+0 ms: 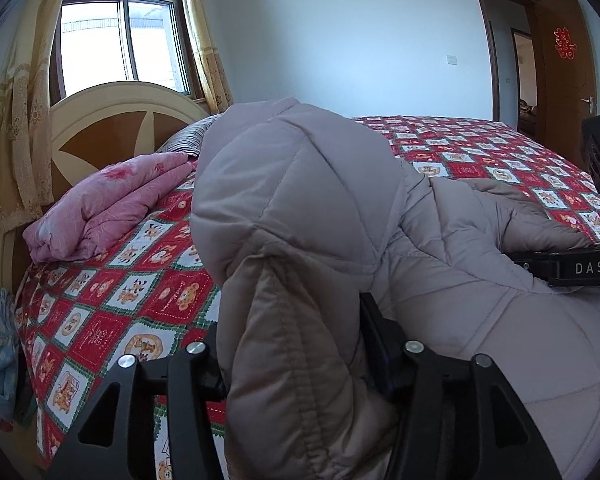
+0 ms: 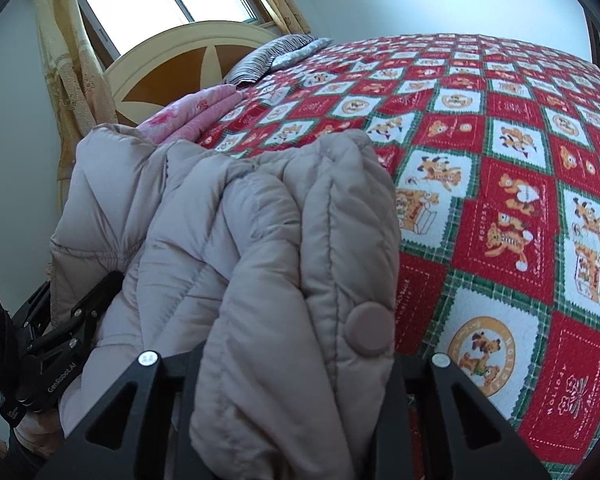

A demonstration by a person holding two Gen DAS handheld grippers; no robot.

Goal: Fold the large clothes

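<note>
Your left gripper [image 1: 300, 368] has a thick fold of the puffy beige jacket [image 1: 300, 208] between its fingers, hood bunched up right in front of the lens. Fabric fills the gap, but whether the pads press on it or just stand beside it, can't tell from here.

Right gripper [image 2: 296, 380] is clamped on a bunched edge of the same jacket [image 2: 260, 232], the edge w/ the round snap button [image 2: 369, 330] on it, quilted folds packed tight between the fingers.

Jacket itself is at the near side of the bed, part lifted up off it in your two grips, rest slumped on the red, white & green checked bedspread [image 2: 500, 168] w/ the cartoon bears.

From the left cam, your right gripper shows at the far right, resting on the jacket's body. From the right cam, your left gripper sits low left, tucked against the coat.

Folded pink quilt [image 1: 108, 204] lies near the round cream headboard [image 1: 112, 116], striped pillow [image 2: 268, 60] just beyond it. Window [image 1: 120, 36] w/ yellow curtains behind the headboard; brown door [image 1: 564, 64] stands open far right.
</note>
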